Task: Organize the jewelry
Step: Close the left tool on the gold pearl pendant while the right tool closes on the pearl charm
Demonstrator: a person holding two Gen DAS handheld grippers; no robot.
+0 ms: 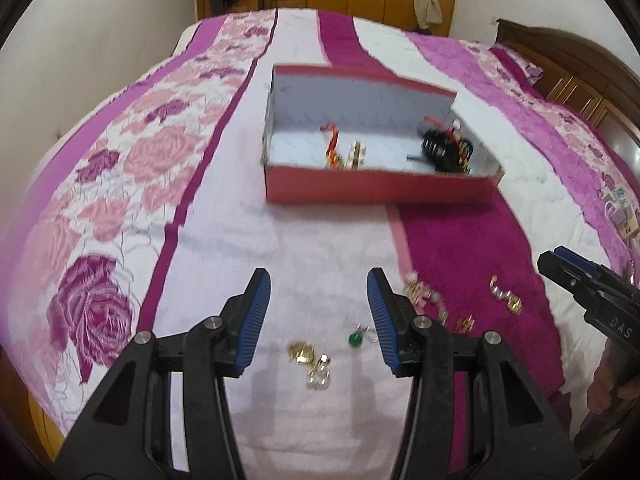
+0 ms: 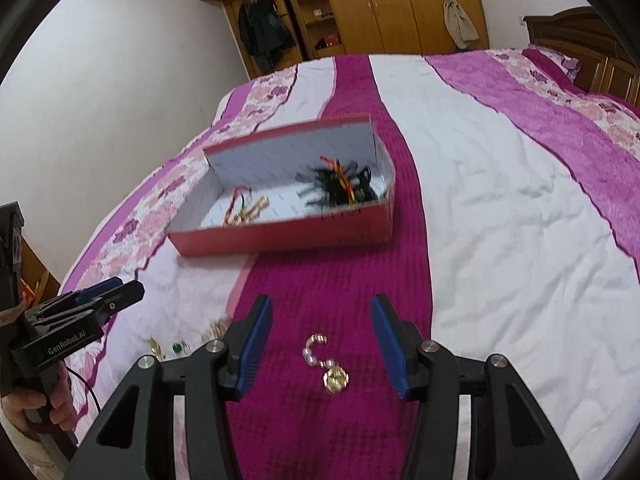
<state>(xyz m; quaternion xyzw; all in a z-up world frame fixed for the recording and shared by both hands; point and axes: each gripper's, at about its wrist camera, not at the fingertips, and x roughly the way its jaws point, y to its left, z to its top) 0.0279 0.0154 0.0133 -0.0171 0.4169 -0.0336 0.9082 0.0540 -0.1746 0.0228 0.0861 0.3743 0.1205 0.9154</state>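
A red box [image 1: 380, 190] with a white inside lies on the bed; it shows in the right wrist view too [image 2: 280, 240]. It holds a gold and red piece [image 1: 344, 152] and a black feathery piece [image 1: 446, 150]. My left gripper [image 1: 318, 312] is open and empty above the bedspread. Gold earrings [image 1: 312, 362] and a green stone piece [image 1: 355, 339] lie between its fingers. More gold pieces [image 1: 506, 296] lie to the right. My right gripper [image 2: 320, 340] is open and empty, with a gold pendant chain [image 2: 328, 364] lying between its fingers.
The bed is covered by a pink, magenta and white floral spread [image 1: 120, 184]. Wooden wardrobes [image 2: 400, 4] stand behind it and a wooden headboard [image 2: 580, 40] is at the right. A white wall [image 2: 100, 100] is at the left.
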